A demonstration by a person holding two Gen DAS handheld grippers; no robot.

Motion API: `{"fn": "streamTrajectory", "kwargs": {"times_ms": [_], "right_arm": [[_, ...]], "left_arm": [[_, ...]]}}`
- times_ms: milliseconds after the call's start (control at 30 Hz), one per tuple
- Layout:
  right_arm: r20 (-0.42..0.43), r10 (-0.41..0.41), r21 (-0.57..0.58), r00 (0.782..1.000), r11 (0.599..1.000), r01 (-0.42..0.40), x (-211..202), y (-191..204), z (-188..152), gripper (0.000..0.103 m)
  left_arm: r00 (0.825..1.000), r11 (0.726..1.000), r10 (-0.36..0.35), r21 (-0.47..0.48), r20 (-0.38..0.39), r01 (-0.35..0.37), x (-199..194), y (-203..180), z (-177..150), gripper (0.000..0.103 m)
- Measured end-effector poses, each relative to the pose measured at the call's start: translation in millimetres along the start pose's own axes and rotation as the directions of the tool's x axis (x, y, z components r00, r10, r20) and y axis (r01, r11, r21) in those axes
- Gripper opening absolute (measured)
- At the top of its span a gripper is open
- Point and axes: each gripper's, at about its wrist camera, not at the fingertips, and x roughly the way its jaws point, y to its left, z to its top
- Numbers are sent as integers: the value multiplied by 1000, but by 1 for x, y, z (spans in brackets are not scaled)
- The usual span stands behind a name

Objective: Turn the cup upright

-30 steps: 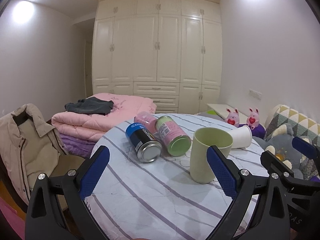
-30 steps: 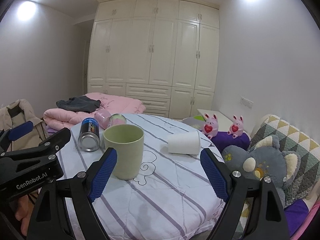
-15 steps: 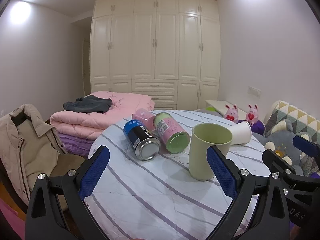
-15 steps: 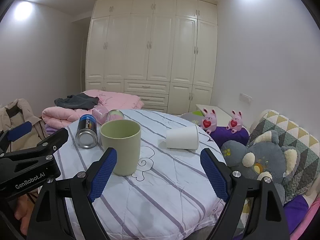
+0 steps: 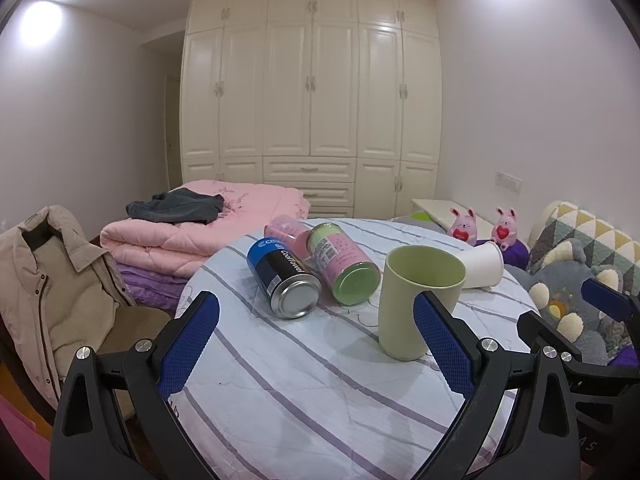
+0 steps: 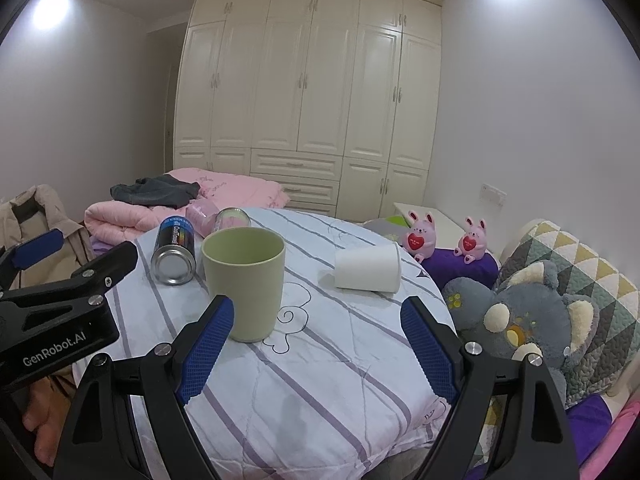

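Observation:
A pale green cup stands upright on the round table with the striped cloth; it also shows in the right wrist view. A white paper cup lies on its side behind it, and shows in the left wrist view too. My left gripper is open and empty, near the table's front edge, with its right finger beside the green cup. My right gripper is open and empty, low over the cloth, short of the white cup.
A blue can, a pink-and-green can and a pink container lie on their sides at the back left. A grey plush toy and a patterned cushion sit right of the table. A chair with a coat stands left.
Both grippers have drawn back and risen slightly, so the table and cups sit a little lower and farther in view. Both stay open. The cups have not moved.

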Motion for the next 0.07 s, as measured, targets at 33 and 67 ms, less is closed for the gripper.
{"fn": "streamTrajectory", "kwargs": {"times_ms": [33,67], "right_arm": [[-1,0,1,1000,1000,0,0,0,-1,87],[-3,1,2,1000,1000,-1,1,0,-1,87]], "left_arm": [[1000,1000,-1,0,-1,1,0,0,0,99],[1000,1000,0,-1,-3,0,1,1,0,99]]}}
